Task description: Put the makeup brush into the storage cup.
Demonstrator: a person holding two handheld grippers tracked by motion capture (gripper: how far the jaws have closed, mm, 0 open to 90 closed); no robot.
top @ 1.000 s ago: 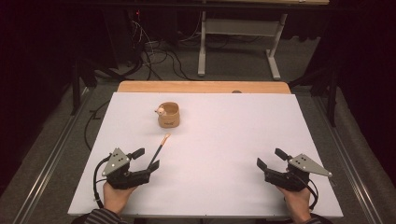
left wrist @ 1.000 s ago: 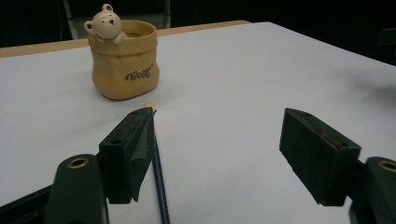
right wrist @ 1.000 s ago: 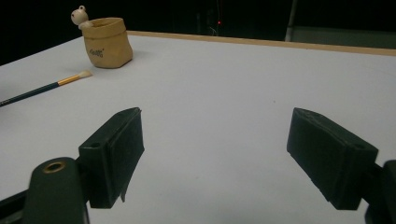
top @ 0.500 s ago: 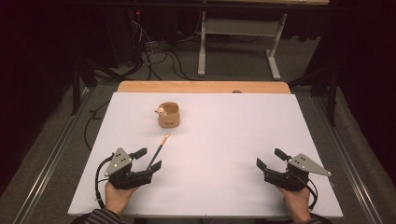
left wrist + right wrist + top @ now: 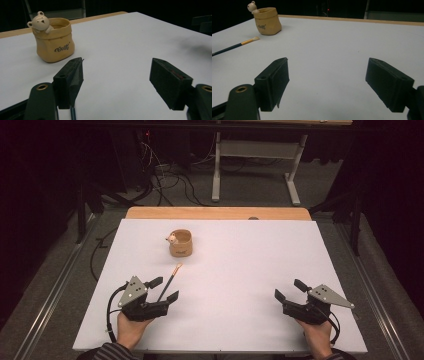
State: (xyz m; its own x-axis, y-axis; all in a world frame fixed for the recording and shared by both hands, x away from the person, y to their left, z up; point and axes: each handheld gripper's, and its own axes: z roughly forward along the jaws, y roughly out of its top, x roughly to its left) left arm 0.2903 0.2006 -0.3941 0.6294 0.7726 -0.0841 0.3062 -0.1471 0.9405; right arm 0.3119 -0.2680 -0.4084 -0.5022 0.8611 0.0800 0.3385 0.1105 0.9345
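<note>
Dark floor and a tangle of cables surround the white desk [image 5: 240, 285], whose far edge shows a strip of bare wood.

On the near left part of the desk lies a paintbrush [image 5: 170, 282], slim and dark-handled with a gold ferrule and pale bristles. Its bristle end points away from the person, toward the far side; its handle end runs back between the jaws of the left gripper [image 5: 164, 289]. In the left gripper view the dark handle [image 5: 72, 113] shows low down, just beside the inner face of the left-hand jaw; whether it touches that jaw I cannot tell. The left gripper stands wide open with nothing clamped, resting low over the desk in the person's left hand [image 5: 129, 329].

Beyond the bristles, apart from them, stands a small tan pot [image 5: 180, 243] shaped like a sack, upright, with a little bear figure peeking over its rim and dark lettering on its side.

Well apart, on the near right part of the desk, the right gripper [image 5: 290, 290] sits in the person's right hand [image 5: 317, 339]. Its jaws are also spread wide and empty, with bare white desk between them. Striped sleeves show at the bottom edge.
</note>
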